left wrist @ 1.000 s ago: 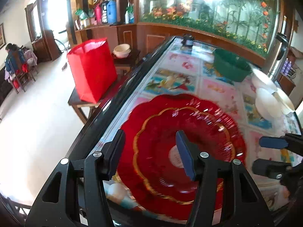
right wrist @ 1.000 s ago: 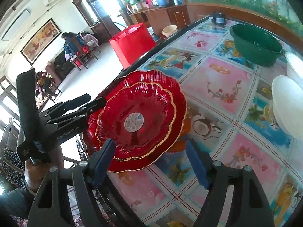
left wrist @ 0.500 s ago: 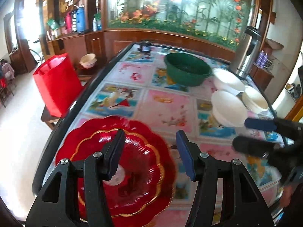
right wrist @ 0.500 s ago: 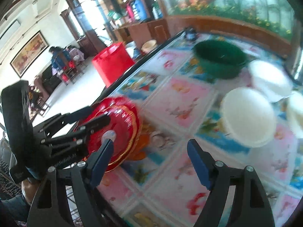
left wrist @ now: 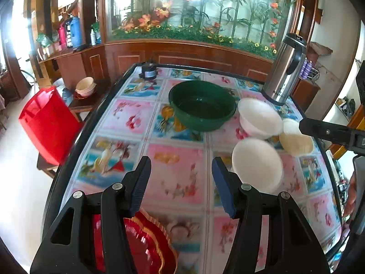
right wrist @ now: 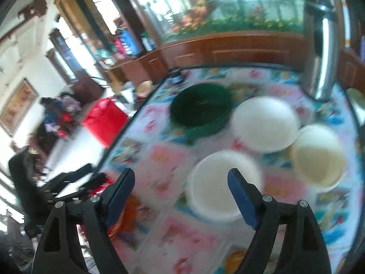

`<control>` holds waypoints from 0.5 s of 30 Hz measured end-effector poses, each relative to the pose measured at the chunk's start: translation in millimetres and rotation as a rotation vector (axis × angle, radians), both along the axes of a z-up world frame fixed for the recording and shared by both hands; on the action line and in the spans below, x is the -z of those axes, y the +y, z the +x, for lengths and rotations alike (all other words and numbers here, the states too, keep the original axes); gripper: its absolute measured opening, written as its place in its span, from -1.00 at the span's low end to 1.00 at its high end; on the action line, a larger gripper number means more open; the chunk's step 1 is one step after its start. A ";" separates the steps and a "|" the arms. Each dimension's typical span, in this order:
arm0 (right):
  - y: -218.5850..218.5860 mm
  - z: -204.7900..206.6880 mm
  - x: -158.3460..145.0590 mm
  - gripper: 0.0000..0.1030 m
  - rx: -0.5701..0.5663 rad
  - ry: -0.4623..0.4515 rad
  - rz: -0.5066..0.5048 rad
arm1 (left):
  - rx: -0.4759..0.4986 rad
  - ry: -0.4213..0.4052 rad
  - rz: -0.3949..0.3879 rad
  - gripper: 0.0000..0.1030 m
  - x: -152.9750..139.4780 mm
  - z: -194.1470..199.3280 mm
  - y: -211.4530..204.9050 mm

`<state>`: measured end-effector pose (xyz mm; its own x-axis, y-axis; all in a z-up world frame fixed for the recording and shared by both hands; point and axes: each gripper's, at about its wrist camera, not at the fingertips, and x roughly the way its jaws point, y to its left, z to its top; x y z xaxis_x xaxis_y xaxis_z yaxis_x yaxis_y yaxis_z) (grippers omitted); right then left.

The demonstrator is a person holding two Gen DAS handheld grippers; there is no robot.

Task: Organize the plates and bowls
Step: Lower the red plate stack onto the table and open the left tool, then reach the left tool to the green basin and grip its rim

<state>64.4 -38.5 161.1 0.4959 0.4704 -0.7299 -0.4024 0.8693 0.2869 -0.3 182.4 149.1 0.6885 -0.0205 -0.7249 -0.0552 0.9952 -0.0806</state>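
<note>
Red scalloped plates [left wrist: 146, 246] with gilt rims lie under the spread, empty left tongs [left wrist: 181, 185]; right tongs [right wrist: 180, 196], also spread, frame a smooth white bowl [right wrist: 219, 185].

You see a glossy printed cover on the worktop [left wrist: 178, 164], glossy red plates [left wrist: 146, 246], a polished metal flask [left wrist: 285, 68], and matt white bowls [left wrist: 256, 164].

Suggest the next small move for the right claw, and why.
Probably ease the right claw forward and down over the rim of the nearest white bowl. It is open and empty, and that bowl sits just ahead between its fingers, apart from the other two pale bowls. The red plates already lie stacked at the table's near edge. The frame is blurred, so go slowly.
</note>
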 end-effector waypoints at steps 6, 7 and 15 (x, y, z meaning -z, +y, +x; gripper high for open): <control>6.5 35.3 3.2 0.62 -0.021 -0.033 -0.010 | 0.000 0.021 0.011 0.08 -0.9 45.2 -5.8; 10.5 38.1 3.0 0.62 -0.040 -0.043 -0.021 | -0.004 0.019 0.027 0.08 -0.4 51.6 -5.6; 27.1 65.8 12.1 0.61 -0.082 -0.055 -0.080 | -0.049 0.052 -0.030 0.08 14.6 91.3 12.9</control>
<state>130.2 -11.4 149.0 0.4986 0.4524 -0.7394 -0.4861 0.8522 0.1937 91.1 195.3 134.5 0.6504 -0.0098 -0.7595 -0.1085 0.9885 -0.1056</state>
